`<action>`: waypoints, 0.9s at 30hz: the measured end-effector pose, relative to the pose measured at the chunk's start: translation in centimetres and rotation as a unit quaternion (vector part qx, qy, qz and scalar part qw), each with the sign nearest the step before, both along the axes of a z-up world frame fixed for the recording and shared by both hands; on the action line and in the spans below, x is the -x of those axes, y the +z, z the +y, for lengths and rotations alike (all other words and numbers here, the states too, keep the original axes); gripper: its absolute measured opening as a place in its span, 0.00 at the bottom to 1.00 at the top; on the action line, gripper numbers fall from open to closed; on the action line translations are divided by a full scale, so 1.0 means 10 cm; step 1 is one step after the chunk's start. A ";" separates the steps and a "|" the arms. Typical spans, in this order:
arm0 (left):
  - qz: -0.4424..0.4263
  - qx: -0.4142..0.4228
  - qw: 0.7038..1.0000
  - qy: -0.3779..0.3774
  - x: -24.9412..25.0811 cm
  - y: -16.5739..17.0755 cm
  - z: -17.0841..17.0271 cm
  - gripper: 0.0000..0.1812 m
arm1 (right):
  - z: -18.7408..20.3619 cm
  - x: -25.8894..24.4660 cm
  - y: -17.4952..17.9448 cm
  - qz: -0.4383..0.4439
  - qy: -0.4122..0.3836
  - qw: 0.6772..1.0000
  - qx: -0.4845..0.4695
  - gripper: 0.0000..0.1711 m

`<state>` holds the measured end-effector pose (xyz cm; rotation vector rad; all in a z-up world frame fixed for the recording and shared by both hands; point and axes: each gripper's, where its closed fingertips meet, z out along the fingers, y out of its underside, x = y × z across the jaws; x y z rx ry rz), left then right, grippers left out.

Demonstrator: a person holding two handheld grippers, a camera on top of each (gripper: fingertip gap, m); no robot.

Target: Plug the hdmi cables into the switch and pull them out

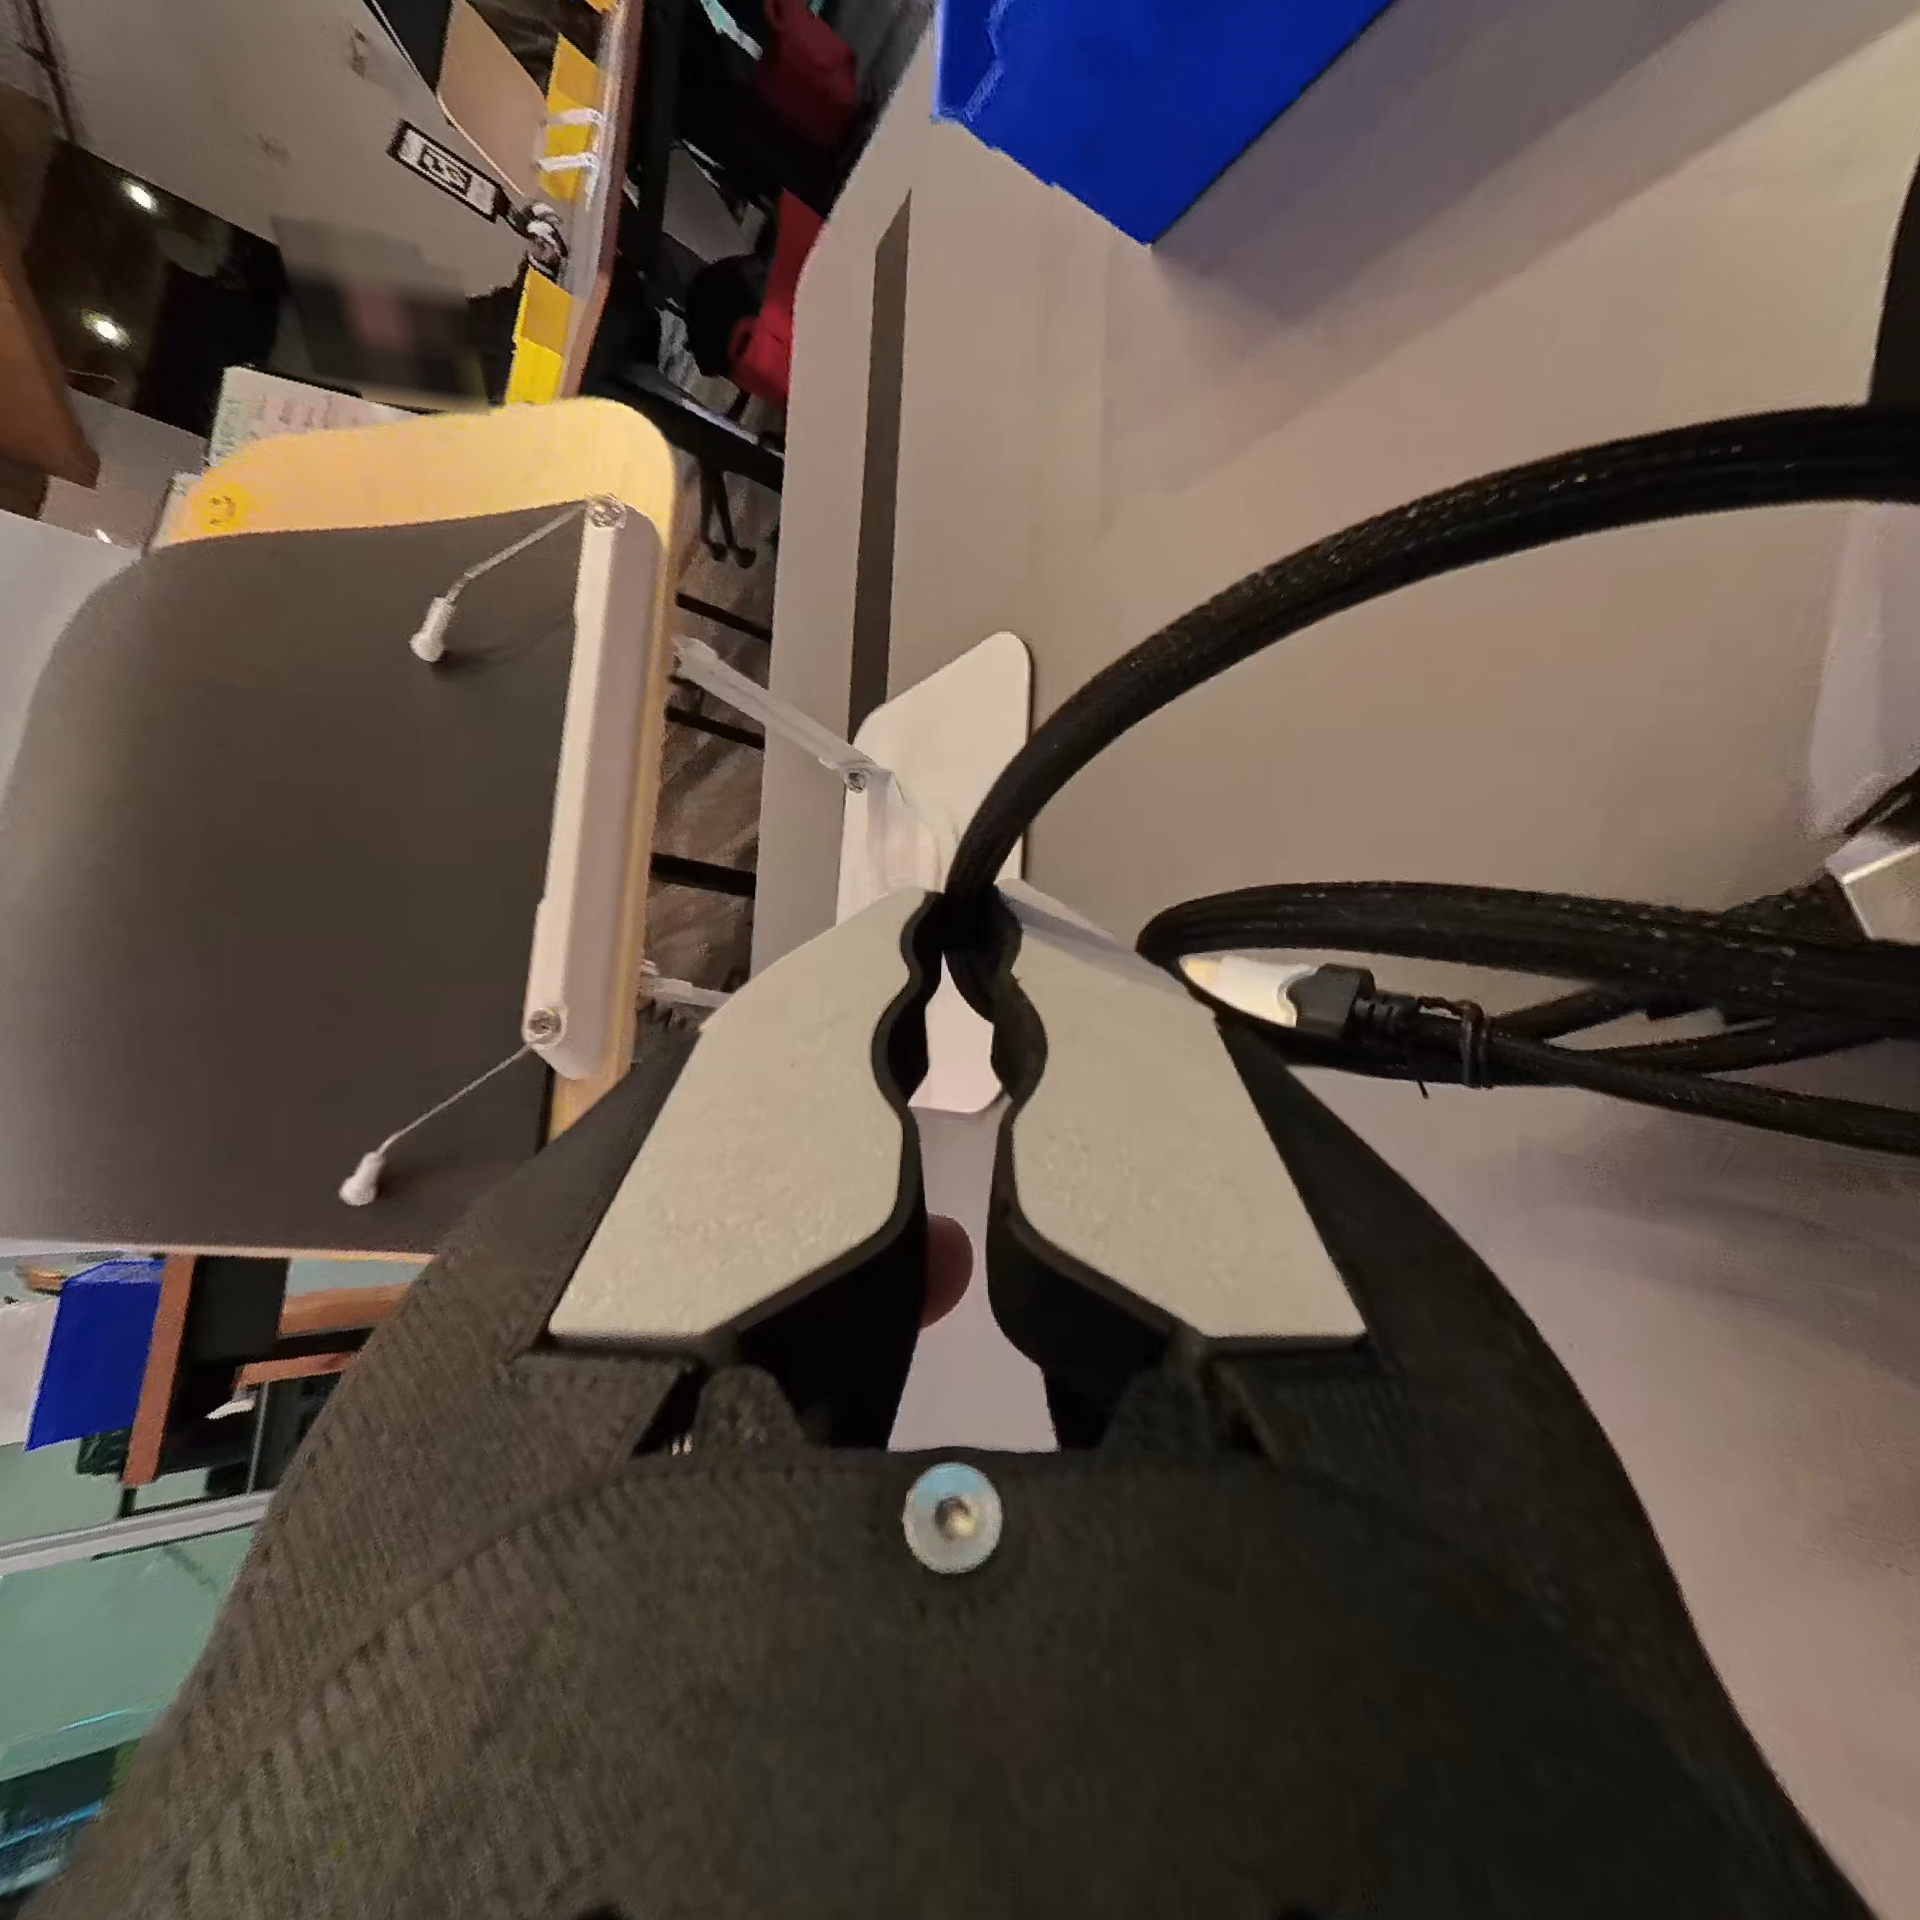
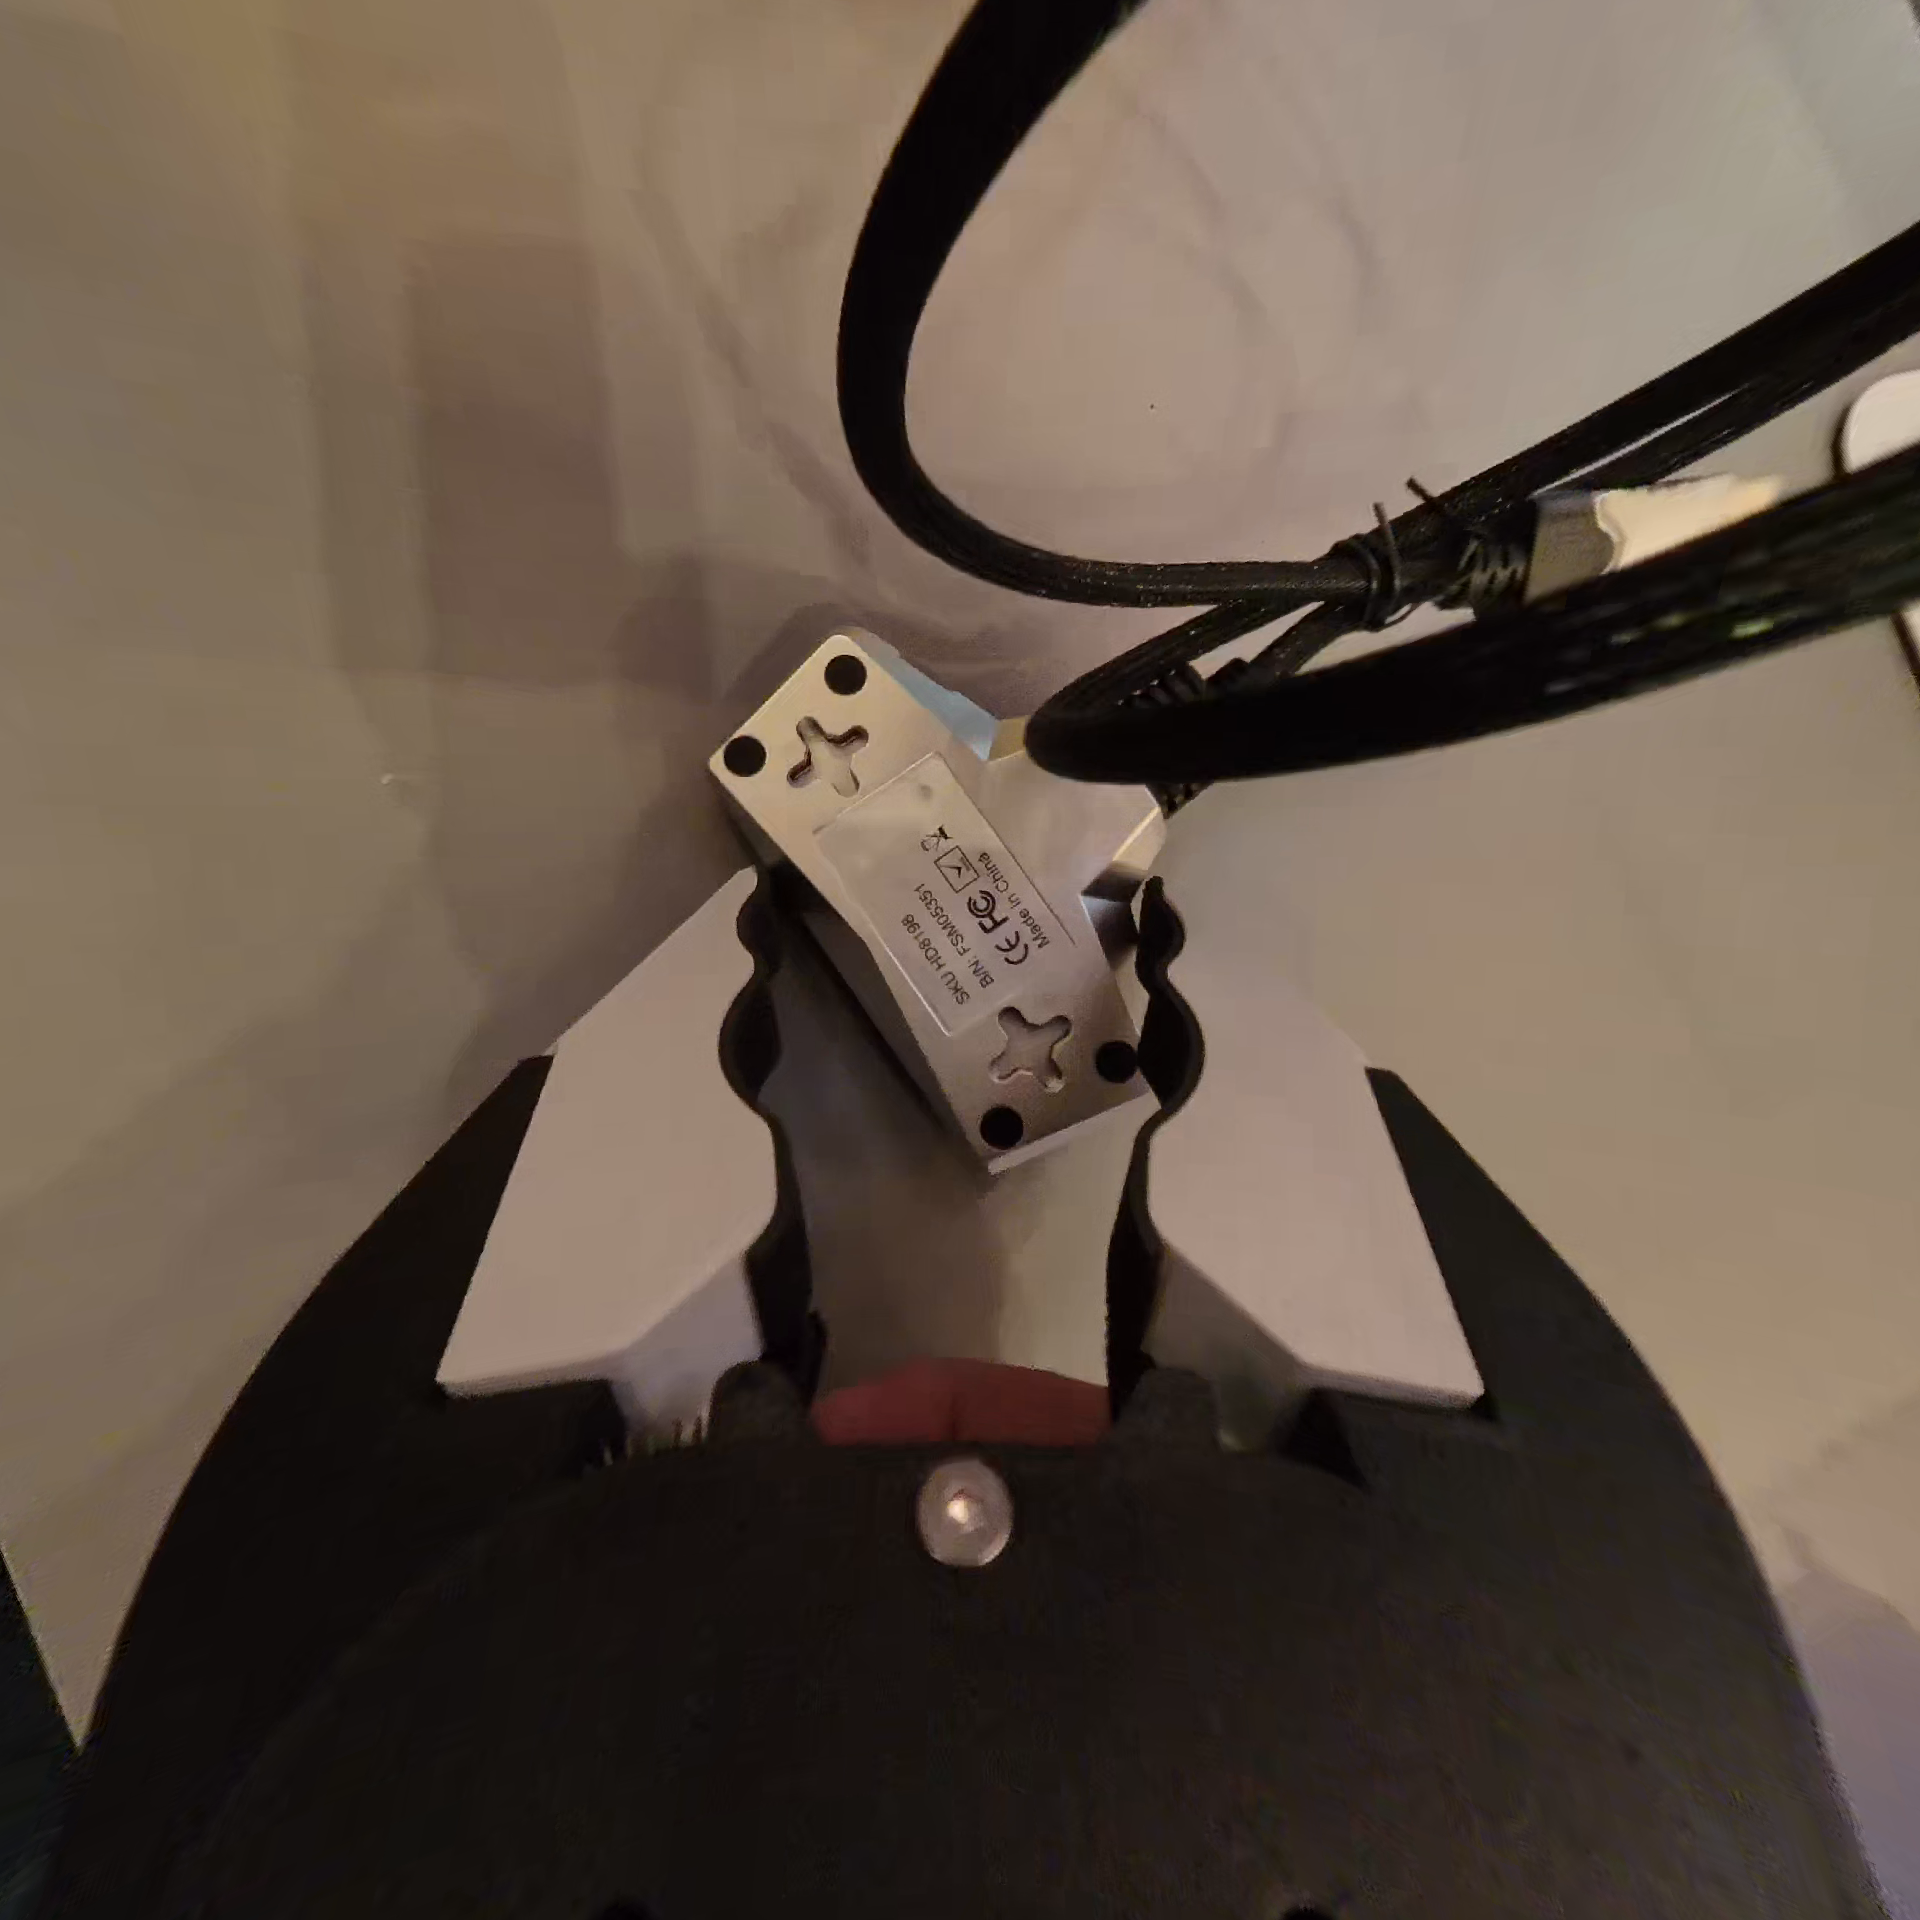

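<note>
Brushed metal marks the switch (image 2: 935, 914), a small silver block with a pale label on its upturned face, cross-shaped slots and dark round spots at both ends. It lies slanted between the fingers of the right gripper (image 2: 951, 899), whose jaws stand partly apart with the block between them; the right finger touches the block's near end, while whether the left finger presses its side cannot be told. A black braided cable (image 2: 1351, 717) meets the switch at its far right corner, and its plug is hidden behind the cable itself. Beside it, a second cable (image 2: 904, 343) loops up and away over the pale grey table (image 2: 312, 520), and a thin tie (image 2: 1382, 561) binds the strands together near a silver plug (image 2: 1558, 540) that hangs free.

In the left wrist view, the left gripper (image 1: 961, 935) has its jaws nearly closed, the tips pinching a black braided cable (image 1: 1351, 540) that arcs up and off to the right. More cable (image 1: 1558, 935) lies coiled on the table (image 1: 1351, 312) to the right, with a black-collared plug (image 1: 1335, 1003) resting apart from any port. At the right edge, blurred, a silver corner of the switch (image 1: 1881, 883) shows. A blue box (image 1: 1143, 94) sits at the far end, and a grey board (image 1: 312, 883) stands off to the left.
</note>
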<state>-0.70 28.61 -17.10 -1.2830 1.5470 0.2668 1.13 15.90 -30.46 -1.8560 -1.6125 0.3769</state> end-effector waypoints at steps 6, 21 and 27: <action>0.039 0.023 0.999 0.023 0.07 -0.23 0.03 0.07 | -0.01 0.00 -0.02 0.007 -0.011 1.000 0.027 0.39; 0.113 -0.001 0.983 0.144 0.87 0.02 -0.29 0.18 | 0.00 -0.01 -0.02 0.008 -0.029 0.999 0.038 0.39; 0.054 -0.002 0.979 0.197 1.59 0.48 -0.80 0.20 | 0.00 0.00 -0.03 0.010 -0.030 0.999 0.037 0.39</action>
